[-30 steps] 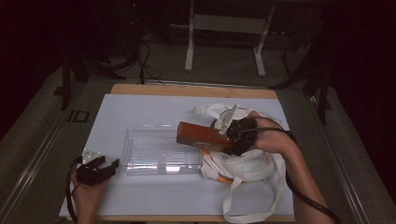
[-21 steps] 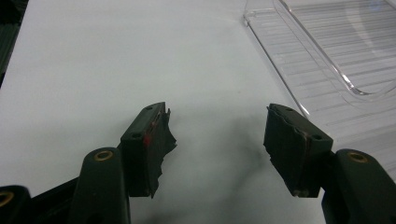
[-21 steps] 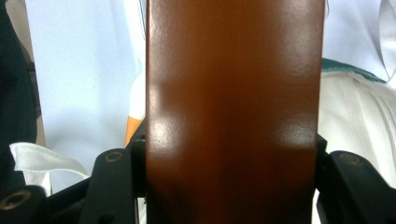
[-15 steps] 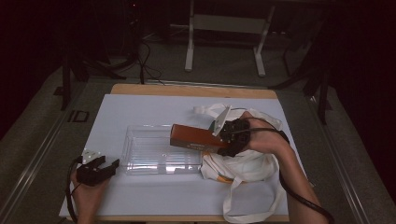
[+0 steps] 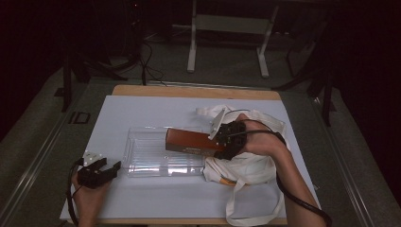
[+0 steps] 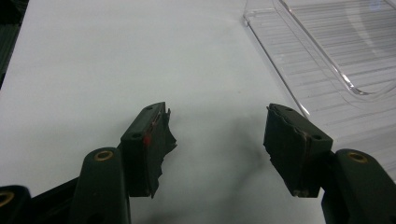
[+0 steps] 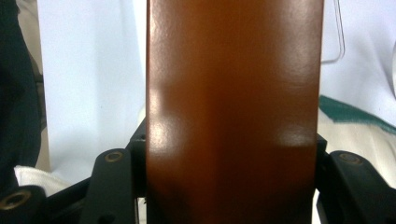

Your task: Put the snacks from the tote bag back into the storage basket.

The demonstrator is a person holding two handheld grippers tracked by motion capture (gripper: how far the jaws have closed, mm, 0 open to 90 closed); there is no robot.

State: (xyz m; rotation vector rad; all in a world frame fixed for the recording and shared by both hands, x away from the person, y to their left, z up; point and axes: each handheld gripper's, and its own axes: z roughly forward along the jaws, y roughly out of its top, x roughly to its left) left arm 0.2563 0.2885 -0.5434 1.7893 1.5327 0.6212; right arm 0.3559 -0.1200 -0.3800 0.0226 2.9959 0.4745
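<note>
At the near left edge of the tabletop [image 5: 156,109], the left gripper [image 5: 105,169] rests in the person's left hand [image 5: 85,201], just short of the near left corner of the tray [image 5: 142,163]. In the left gripper view its jaws stand spread wide, with bare white surface between them and nothing in their gap; the tray's ribbed clear rim [image 6: 299,100] runs off to the upper right of that view.

Farther in, the clear tray lies flat near the middle of the tabletop. To its right, a white cloth bag [image 5: 246,165] lies crumpled, with its straps trailing toward the near edge and an orange thing peeking out at its near side.

Above the bag, the right hand [image 5: 262,139] holds the right gripper [image 5: 218,143], which points left. Its jaws pinch one end of a brown box [image 5: 191,142] from both sides. The box is held roughly level in the air, and its free end reaches over the tray's right part. In the right gripper view, the box [image 7: 233,107] rises glossy between the jaws.
</note>
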